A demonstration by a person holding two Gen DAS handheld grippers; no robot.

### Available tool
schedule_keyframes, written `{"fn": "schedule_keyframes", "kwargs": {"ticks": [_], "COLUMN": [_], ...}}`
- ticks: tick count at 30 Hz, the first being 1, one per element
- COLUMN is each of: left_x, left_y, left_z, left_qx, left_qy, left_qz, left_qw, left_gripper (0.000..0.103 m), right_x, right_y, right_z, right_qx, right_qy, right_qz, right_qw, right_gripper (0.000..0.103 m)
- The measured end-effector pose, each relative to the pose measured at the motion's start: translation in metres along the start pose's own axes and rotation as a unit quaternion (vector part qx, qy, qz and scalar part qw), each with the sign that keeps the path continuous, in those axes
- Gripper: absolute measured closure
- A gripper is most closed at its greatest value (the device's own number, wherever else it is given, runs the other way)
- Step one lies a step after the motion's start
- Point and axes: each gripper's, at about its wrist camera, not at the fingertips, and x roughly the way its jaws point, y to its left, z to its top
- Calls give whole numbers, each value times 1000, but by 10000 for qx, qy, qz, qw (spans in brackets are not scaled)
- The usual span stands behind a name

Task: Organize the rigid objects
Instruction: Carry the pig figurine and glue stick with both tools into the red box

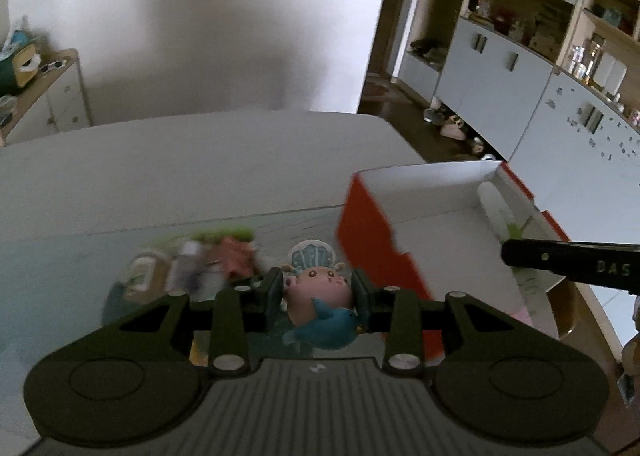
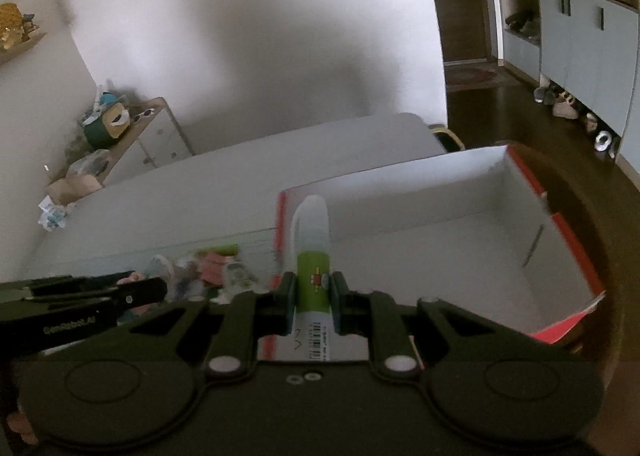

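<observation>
Gripping a small figurine (image 1: 318, 296), the left gripper (image 1: 319, 298) is clamping it from both sides: pads pressing on a pink animal body, with a blue bird-like piece at the near end and a pale blue shell-shaped fan at the far end. Figurine is hanging above the table (image 1: 160, 176), not resting on it.

Right gripper (image 2: 313, 298) is pinching a slim green-and-white tube (image 2: 313, 252) at its green band, jaws narrow, squeezed tight on it. The tube's barcode end is pointing back toward the camera and its white rounded tip is pointing away, over the near-left corner of the box (image 2: 460, 256).

Each gripper is showing up in the other's view: the right one is coming in as a black bar at the right edge of the left wrist view, over the box; the left one is coming in from the left edge of the right wrist view.

Just past the left gripper's fingers (image 1: 362, 292), a blurred pile of small items (image 1: 192, 260) is lying on the table; pink, green and white bits, too smeared to identify.

Beside the pile, to its right, the open box is sitting on the table: red-orange outside, white inside. Interior is looking mostly bare in the right wrist view.

Farther back: white wall, a low cabinet (image 2: 156, 136) with clutter on top, and grey-blue cupboards (image 1: 492, 72) with open shelves at the right.
</observation>
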Motion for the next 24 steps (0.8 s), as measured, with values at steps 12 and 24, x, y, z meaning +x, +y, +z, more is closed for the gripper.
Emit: {"fn": "schedule_keyframes", "kwargs": {"ticks": [12,24], "left_x": [56,151], "left_y": [-87,-128], "left_z": [30,47], "left_qx": [178,234], "left_qy": [163,815], "left_qz": [-42,-74], "left_qw": [9997,9964], "left_gripper": [66,66], "right_x": [21,68], "right_y": [-72,-113], "right_z": [19,25], "right_qx": [126,-68], "right_qy": [113,567], "right_qz": [-276,-531], "right_qw": [9995,9970], "right_gripper": [87,87]}}
